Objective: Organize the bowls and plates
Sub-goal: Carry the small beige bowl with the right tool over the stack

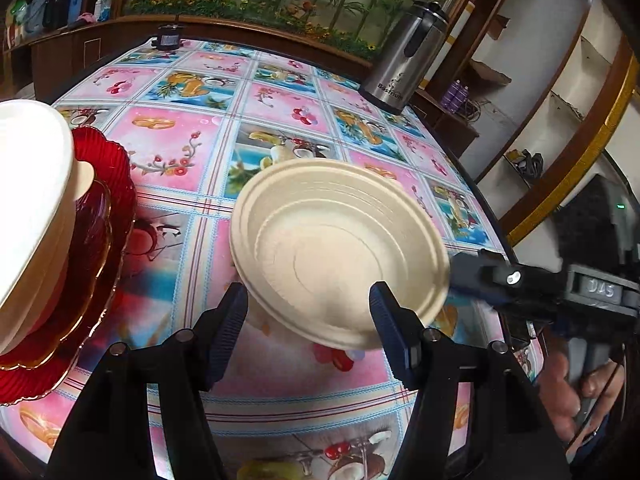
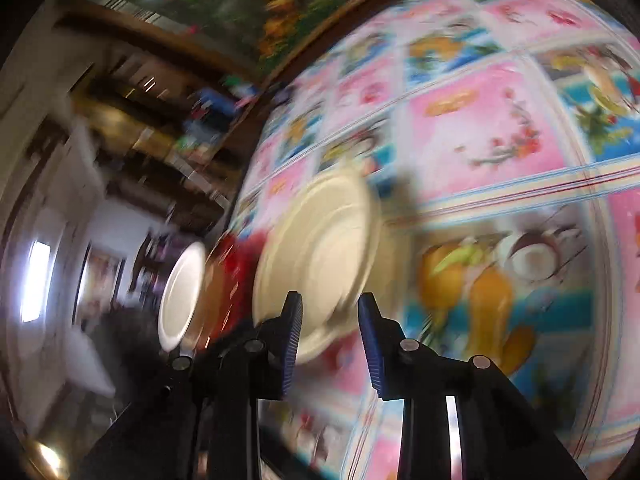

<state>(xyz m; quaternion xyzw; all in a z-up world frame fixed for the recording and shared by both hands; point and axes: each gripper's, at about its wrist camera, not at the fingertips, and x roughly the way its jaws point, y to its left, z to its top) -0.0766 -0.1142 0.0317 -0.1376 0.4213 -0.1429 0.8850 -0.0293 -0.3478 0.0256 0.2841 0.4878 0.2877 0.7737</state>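
Note:
A cream bowl (image 1: 336,252) is tilted above the flowered tablecloth, its rim by the right gripper's fingers (image 1: 476,268) at its right edge. My left gripper (image 1: 308,308) is open and empty, just below the bowl. At the left a white bowl (image 1: 32,216) sits on stacked red glass plates (image 1: 100,216). The right wrist view is blurred: the cream bowl (image 2: 320,260) lies just ahead of the right gripper (image 2: 330,328), whose jaws stand apart, with the white bowl (image 2: 180,296) and red plates (image 2: 236,276) to its left.
A steel thermos jug (image 1: 404,60) stands at the table's far right edge. A small dark object (image 1: 168,36) sits at the far edge. The table's right edge (image 1: 492,220) drops off beside shelves.

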